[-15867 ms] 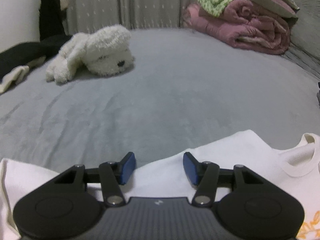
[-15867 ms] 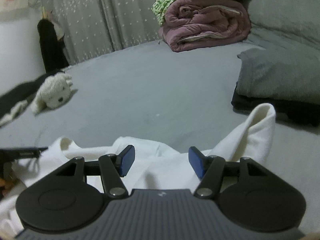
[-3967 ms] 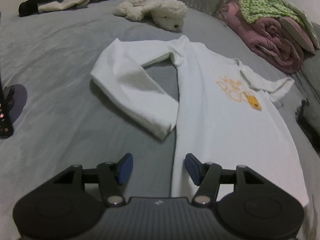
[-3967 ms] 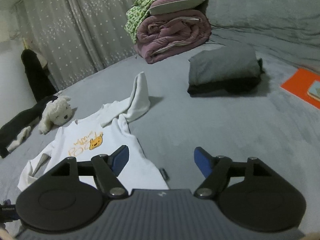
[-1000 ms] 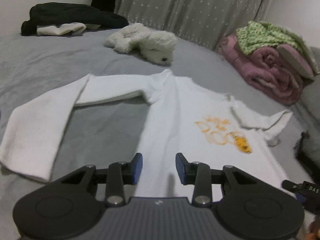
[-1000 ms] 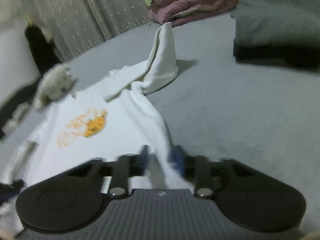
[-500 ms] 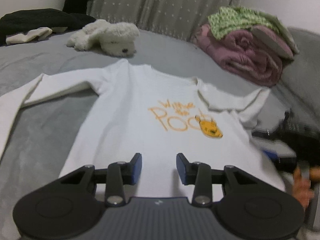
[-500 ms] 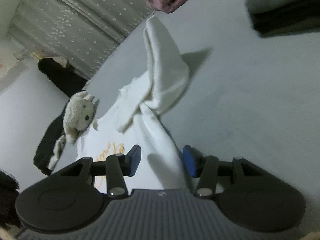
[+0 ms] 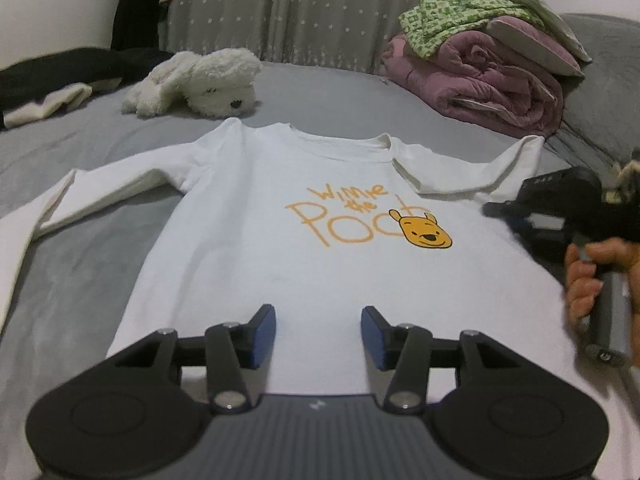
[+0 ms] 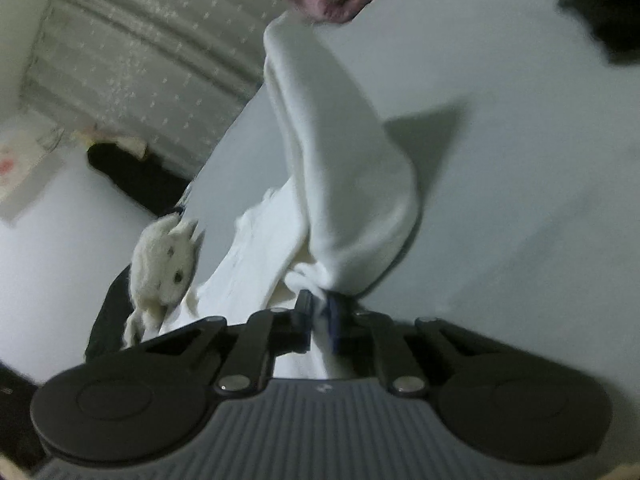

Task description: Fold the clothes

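A white long-sleeved shirt (image 9: 256,216) with an orange bear print lies face up on the grey bed. My left gripper (image 9: 318,334) hovers over its lower hem, jaws opening, nothing between the pads. In the left wrist view my right gripper (image 9: 516,220) sits at the shirt's right side, held by a hand (image 9: 584,280). In the right wrist view my right gripper (image 10: 319,312) is shut on a bunched fold of the shirt (image 10: 340,184) near the base of the right sleeve, which stretches away from it.
A white plush toy (image 9: 200,80) lies beyond the collar. Rolled pink and green bedding (image 9: 488,64) is stacked at the back right. Dark clothes (image 9: 60,76) lie at the back left. A dotted curtain (image 9: 300,12) hangs behind the bed.
My right gripper closed on the shirt's fabric by the right sleeve, after standing open around it. My left gripper's jaws widened over the hem.
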Available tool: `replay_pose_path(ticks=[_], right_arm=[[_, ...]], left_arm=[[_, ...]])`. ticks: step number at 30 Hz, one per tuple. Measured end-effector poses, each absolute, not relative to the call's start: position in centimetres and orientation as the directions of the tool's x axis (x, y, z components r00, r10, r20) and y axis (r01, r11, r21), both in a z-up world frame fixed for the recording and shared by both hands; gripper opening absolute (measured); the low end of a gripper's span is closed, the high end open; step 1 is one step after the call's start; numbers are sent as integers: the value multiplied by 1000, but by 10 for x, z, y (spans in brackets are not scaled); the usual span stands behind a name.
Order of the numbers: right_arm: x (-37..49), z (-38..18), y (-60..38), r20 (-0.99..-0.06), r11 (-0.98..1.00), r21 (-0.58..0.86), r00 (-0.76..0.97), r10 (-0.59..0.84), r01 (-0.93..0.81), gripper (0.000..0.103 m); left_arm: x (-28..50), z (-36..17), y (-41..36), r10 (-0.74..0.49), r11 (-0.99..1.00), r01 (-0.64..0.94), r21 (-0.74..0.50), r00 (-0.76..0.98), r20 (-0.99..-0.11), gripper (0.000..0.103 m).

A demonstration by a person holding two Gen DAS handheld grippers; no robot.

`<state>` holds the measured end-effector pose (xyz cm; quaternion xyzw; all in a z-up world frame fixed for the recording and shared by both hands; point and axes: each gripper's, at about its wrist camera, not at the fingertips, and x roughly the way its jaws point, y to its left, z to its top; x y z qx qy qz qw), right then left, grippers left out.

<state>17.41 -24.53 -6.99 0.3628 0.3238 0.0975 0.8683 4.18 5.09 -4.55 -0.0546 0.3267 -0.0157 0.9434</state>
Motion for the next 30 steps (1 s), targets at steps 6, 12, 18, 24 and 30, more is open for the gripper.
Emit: replay_pose_path(ticks=[6,12,18,24,30], right_arm=[[156,-72,-245,-468,789,615,796,384,-19,10],[167,-76,-271,-427,691,721,758,493,-43,21],[162,-60,-307,-383,657,752,777,500,-52,53],[160,-72,-334,-363,584,811,811,460,32,55],[152,-71,-335,-357,574,818,816,454,38,55]], left_arm=[[37,-48,45,-48,999,33,-35,802,-596,51],[29,-47,43,-55,996,89,29,804,-592,53],[44,-39,36,-39,996,83,40,777,-628,57],[93,-32,4,-45,987,132,91,773,-633,57],[144,-33,-46,-88,969,213,128,774,-627,62]])
